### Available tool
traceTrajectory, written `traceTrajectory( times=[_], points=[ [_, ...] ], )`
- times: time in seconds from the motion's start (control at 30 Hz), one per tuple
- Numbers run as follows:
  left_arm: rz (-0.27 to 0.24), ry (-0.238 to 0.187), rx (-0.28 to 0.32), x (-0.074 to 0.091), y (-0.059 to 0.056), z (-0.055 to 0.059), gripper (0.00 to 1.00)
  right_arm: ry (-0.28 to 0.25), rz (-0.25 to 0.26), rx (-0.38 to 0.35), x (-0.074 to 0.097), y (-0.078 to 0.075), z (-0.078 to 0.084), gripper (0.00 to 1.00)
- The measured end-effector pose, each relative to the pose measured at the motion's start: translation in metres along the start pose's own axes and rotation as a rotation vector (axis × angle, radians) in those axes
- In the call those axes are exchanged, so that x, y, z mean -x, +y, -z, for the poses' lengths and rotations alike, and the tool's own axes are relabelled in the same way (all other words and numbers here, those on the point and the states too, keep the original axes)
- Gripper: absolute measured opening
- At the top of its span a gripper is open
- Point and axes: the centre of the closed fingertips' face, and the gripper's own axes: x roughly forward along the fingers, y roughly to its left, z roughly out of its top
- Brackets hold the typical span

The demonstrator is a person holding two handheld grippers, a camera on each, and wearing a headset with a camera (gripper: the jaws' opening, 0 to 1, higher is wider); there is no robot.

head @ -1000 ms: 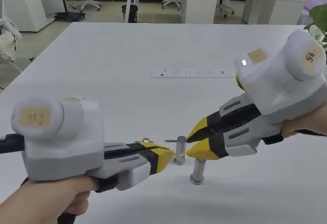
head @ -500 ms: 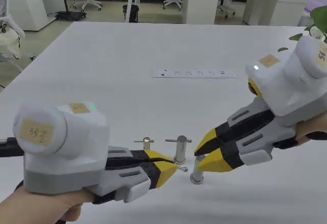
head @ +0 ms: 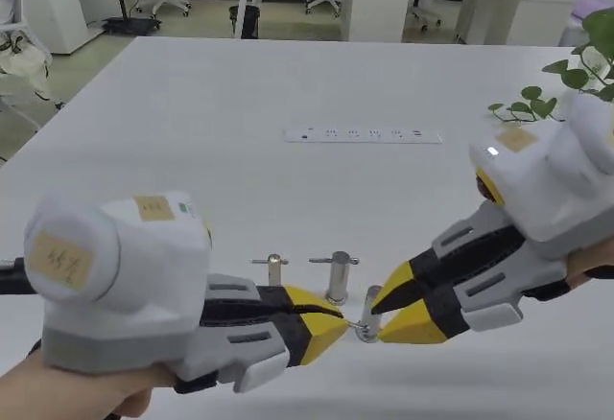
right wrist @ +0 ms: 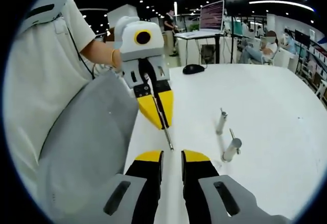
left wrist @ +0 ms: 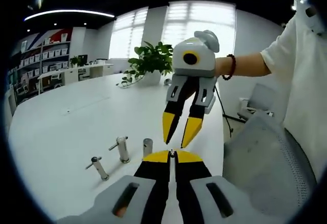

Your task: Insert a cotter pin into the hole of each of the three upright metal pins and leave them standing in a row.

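Nudged the left gripper (head: 336, 319) forward and a touch rightward since half a second back, and dropped the right gripper (head: 380, 316) lower from the other side. Brings both sets of yellow tips together at the nearest metal pin (left wrist: 147, 146).

Clamped shut on a cotter pin (right wrist: 166, 129) on the left: thin, straight, poking out past the tips toward that pin. Spread apart on the right, gripping nothing, hanging just beside the nearest metal pin in the left gripper view. Cannot tell from the head view whether straddling it or merely next to it. Probably there to steady or guide rather than grasp. Cannot make out the hole, nor any entry of the cotter pin's tip yet; touching or very nearly so at best.

Further out on the white table (head: 240, 104): middle metal pin (head: 338, 276) and far metal pin (head: 275, 268), both upright, each already crossed near the top by its own cotter pin. Leaves only this last one, so roughly two thirds done by the look of it. Standing near one another in a rough line, all three. Beyond, a power strip (head: 365, 136) lying flat, well apart, and a plant (head: 526, 105) toward the right edge.

Puts the final insertion within reach. Calls next for squaring the thin tip with the hole and pushing through gently. Risks toppling the nearest metal pin with any sideways shove, narrow and small-footed as it looks.
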Motion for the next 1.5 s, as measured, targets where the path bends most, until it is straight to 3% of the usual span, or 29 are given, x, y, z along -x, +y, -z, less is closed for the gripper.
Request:
traceTrajectory(
  times=[0.53,0.73,1.1,1.5],
  points=[
    [0.065,-0.01,-0.056,-0.001,-0.016,-0.002,0.0,-0.011,-0.06,0.025,-0.009,0.012,0.001,0.12],
    [0.07,-0.003,-0.064,0.0,-0.017,-0.001,0.0,-0.014,-0.084,0.033,-0.01,0.017,0.001,0.07],
    [0.087,-0.004,-0.065,0.003,-0.021,0.0,0.0,-0.008,-0.109,0.036,-0.01,0.021,0.0,0.05],
    [0.087,0.014,-0.064,0.001,-0.023,0.004,0.02,0.036,-0.121,0.044,-0.009,0.026,0.003,0.03]
  ],
)
